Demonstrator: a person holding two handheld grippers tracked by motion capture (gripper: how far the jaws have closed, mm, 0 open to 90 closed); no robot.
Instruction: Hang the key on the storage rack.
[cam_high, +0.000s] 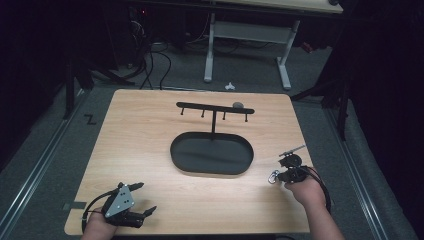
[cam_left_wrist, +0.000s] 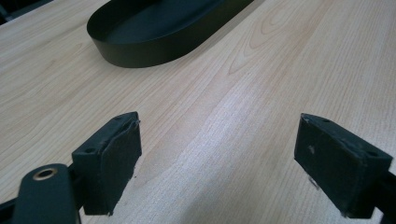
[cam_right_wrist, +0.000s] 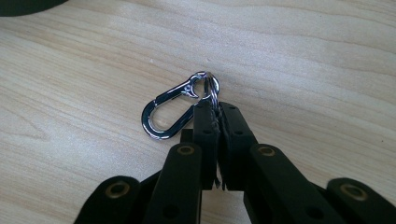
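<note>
One silver clasp (cam_right_wrist: 169, 112), one black oval tray (cam_high: 212, 153) and one hook rack (cam_high: 215, 110) (four pegs) sit on the bench (cam_high: 150, 145). Right tongs (cam_right_wrist: 216, 105) pinch the clasp's ring at the bench's right edge; left tongs (cam_left_wrist: 219, 158) gape wide, empty.

left tool (cam_high: 142, 198): black, grey three-cornered plate | right tool (cam_right_wrist: 215, 113): black, brass-looking rivets

- The table (cam_high: 150, 130) has a light wood top with rounded corners.
- The floor (cam_high: 50, 150) is grey carpet.
- A desk (cam_high: 250, 30) with white legs stands behind.
- Cables (cam_high: 150, 60) lie on the floor.
- The room around is dark.
</note>
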